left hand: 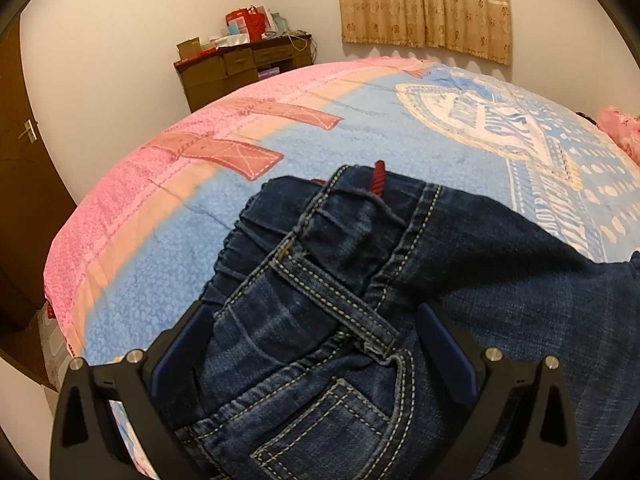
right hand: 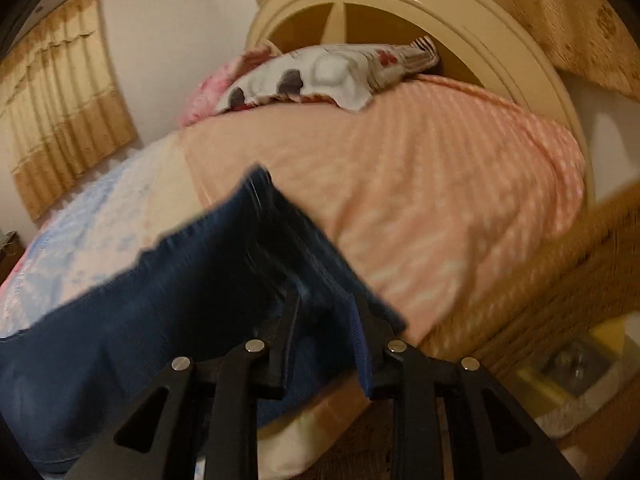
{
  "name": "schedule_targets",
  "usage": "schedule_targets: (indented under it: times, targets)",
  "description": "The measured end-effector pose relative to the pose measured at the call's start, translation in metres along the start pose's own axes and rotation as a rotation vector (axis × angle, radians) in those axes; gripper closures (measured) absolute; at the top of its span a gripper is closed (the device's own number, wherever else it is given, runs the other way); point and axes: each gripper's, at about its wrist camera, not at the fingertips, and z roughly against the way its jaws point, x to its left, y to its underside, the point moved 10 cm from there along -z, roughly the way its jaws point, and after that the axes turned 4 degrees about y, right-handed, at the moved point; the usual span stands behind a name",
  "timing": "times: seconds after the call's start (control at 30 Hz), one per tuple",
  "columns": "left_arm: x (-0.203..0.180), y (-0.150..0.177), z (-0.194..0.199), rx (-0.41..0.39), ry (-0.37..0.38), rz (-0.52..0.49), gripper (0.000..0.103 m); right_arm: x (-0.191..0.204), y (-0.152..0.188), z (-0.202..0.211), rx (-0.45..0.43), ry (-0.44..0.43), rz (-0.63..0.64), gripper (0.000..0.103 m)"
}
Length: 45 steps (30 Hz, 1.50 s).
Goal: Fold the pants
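Dark blue jeans (left hand: 500,280) lie on the bed's patterned sheet (left hand: 360,120). Their waistband (left hand: 320,240), with a belt loop and a red drawstring, is bunched close to the camera in the left wrist view. My left gripper (left hand: 312,312) stands wide open around that waist, one blue pad on each side. In the blurred right wrist view a pant leg (right hand: 160,300) stretches away to the left, and its hem end lies between my right gripper's (right hand: 326,304) slightly parted fingers. The pads do not visibly press on the cloth.
A brown dresser (left hand: 240,68) piled with boxes stands past the bed's foot, beside a door (left hand: 24,160) and curtains (left hand: 424,4). A pillow (right hand: 320,76) rests against the round headboard (right hand: 400,4). A woven piece of furniture (right hand: 560,280) stands by the bed's edge.
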Motion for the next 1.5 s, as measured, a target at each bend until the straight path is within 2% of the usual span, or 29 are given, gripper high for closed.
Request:
schedule_targets:
  times: [0.07, 0.27, 0.3, 0.37, 0.4, 0.47, 0.57, 0.77, 0.97, 1.0, 1.07, 1.1, 1.33, 1.37, 1.5]
  targets:
    - [0.0, 0.0, 0.0, 0.002, 0.0, 0.003, 0.0, 0.008, 0.003, -0.005, -0.01, -0.054, -0.012, 0.077]
    - [0.001, 0.0, -0.001, -0.012, -0.007, 0.0, 0.0, 0.009, 0.003, -0.016, 0.008, 0.022, -0.022, 0.078]
    - [0.001, 0.0, -0.001, -0.011, -0.005, 0.0, 0.0, 0.011, 0.004, -0.014, 0.01, 0.036, 0.002, 0.079]
    - [0.0, 0.0, -0.001, -0.011, -0.001, 0.002, 0.0, 0.013, 0.006, -0.008, 0.013, 0.053, 0.036, 0.093]
    - [0.0, 0.0, -0.001, -0.01, 0.003, 0.005, 0.0, 0.013, 0.006, -0.007, 0.015, 0.055, 0.048, 0.103]
    - [-0.001, 0.0, -0.001, -0.008, 0.005, 0.006, 0.0, 0.012, 0.005, -0.002, 0.003, 0.035, 0.048, 0.103]
    - [-0.001, 0.001, -0.001, -0.01, 0.01, 0.008, 0.0, -0.004, -0.01, 0.021, -0.101, 0.067, -0.007, 0.103]
    - [0.0, 0.001, -0.001, -0.01, 0.011, 0.011, 0.0, -0.002, -0.018, 0.022, -0.113, -0.058, -0.045, 0.103]
    - [-0.001, 0.0, -0.001, -0.013, 0.014, 0.01, 0.0, 0.011, -0.01, -0.024, -0.01, -0.022, 0.017, 0.088]
    - [-0.001, 0.0, -0.001, -0.013, 0.015, 0.01, 0.0, 0.009, -0.011, -0.022, -0.039, -0.025, 0.007, 0.081]
    - [-0.001, 0.0, -0.001, -0.013, 0.014, 0.011, 0.0, 0.004, -0.008, -0.02, -0.04, -0.033, -0.029, 0.067]
    - [-0.001, 0.001, -0.001, -0.013, 0.014, 0.01, 0.0, 0.004, -0.005, -0.016, -0.036, -0.067, -0.048, 0.059]
    - [0.0, 0.0, -0.001, -0.014, 0.014, 0.012, 0.0, 0.011, 0.005, -0.016, -0.014, -0.009, 0.076, 0.058]
    - [-0.001, 0.0, -0.001, -0.013, 0.014, 0.012, 0.0, 0.013, 0.003, -0.018, -0.013, -0.002, 0.089, 0.059]
    - [-0.001, 0.001, -0.001, -0.014, 0.015, 0.012, 0.0, 0.03, 0.002, -0.017, -0.009, 0.026, 0.196, 0.09]
